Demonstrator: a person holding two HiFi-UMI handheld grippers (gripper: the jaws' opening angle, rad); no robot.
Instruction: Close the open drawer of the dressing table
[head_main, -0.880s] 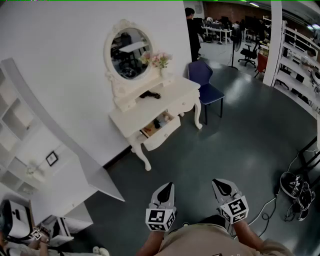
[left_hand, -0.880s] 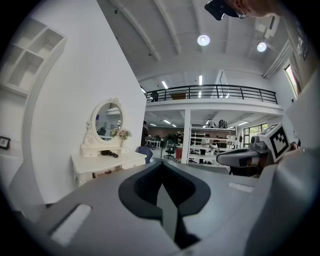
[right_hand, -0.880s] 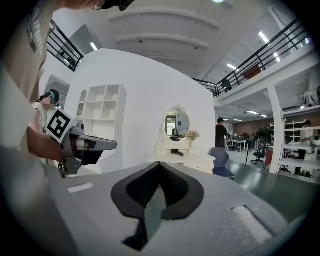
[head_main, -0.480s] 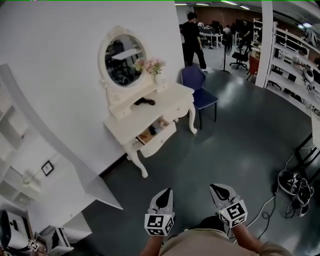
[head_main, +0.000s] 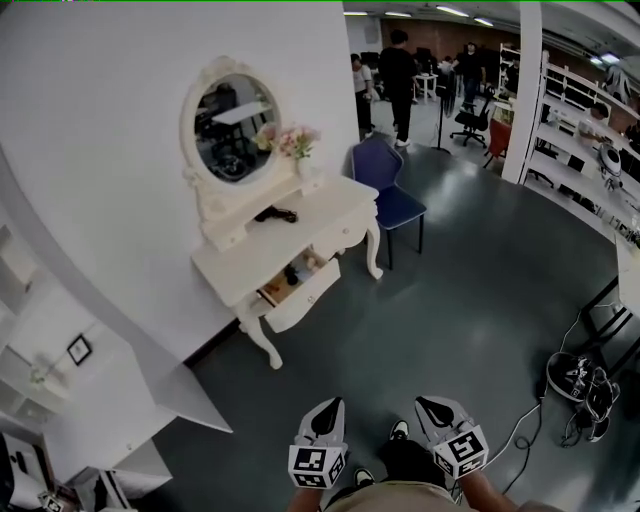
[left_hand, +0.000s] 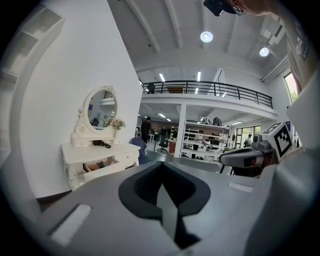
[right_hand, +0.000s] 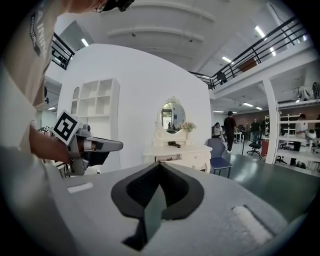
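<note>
The table (head_main: 322, 214) looks like cream-painted wood — smooth, faintly satin. Beside it the floor (head_main: 470, 280) is dark and glossy — the chair (head_main: 398, 205) matt blue.

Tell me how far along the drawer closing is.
Nothing done yet: the drawer of the dressing table stands pulled out. Nothing in hand: left gripper and right gripper are shut, empty, well short of the table. Left: approach and push the drawer in.

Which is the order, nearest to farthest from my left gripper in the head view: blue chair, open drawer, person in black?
1. open drawer, ahead left.
2. blue chair, farther back, by wall.
3. person in black, far background.
</note>
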